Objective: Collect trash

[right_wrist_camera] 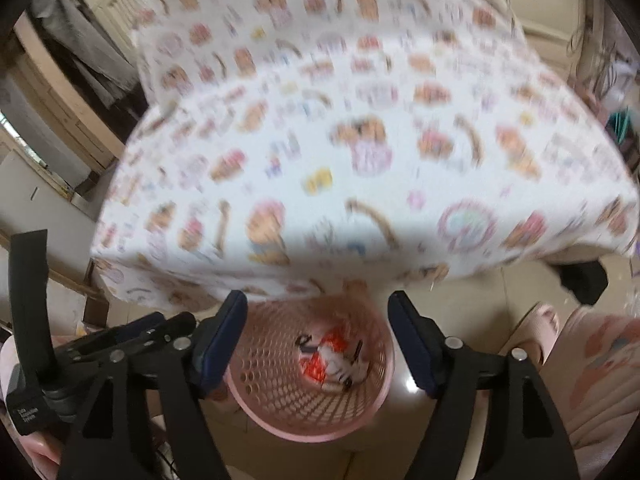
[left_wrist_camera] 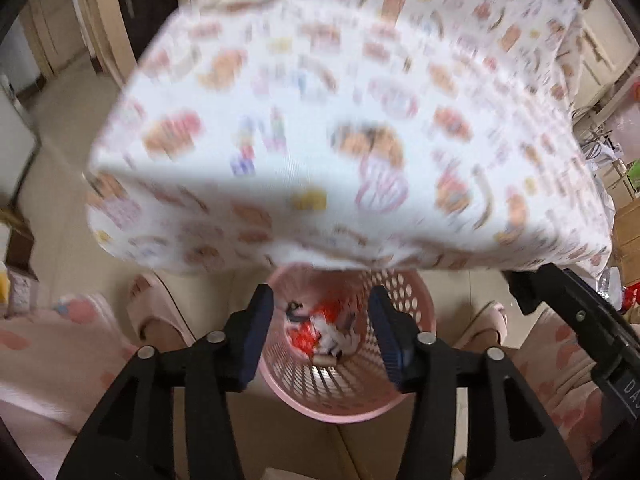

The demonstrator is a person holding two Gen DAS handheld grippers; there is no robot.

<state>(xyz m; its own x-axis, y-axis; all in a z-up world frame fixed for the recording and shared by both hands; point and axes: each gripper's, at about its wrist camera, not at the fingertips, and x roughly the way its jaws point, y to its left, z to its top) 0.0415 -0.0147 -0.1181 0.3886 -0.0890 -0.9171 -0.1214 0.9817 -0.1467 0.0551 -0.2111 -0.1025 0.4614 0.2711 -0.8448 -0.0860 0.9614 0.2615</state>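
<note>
A: What is left of the pink perforated wastebasket (left_wrist_camera: 344,384)?

B: A pink slipper (left_wrist_camera: 154,312) on the tiled floor (left_wrist_camera: 60,200), just beside it. Above the wastebasket, the left gripper (left_wrist_camera: 321,334) has its jaws spread, holding nothing.

A: And the trash?

B: Red-and-white wrappers (left_wrist_camera: 320,328) lie at the bottom of the wastebasket, which stands on the floor just below the edge of the table under its printed tablecloth (left_wrist_camera: 320,120).

A: Further right?

B: The right gripper (right_wrist_camera: 316,344) also hangs over the wastebasket (right_wrist_camera: 312,412), jaws wide apart and empty. Right of it is another pink slipper (right_wrist_camera: 536,324).
</note>
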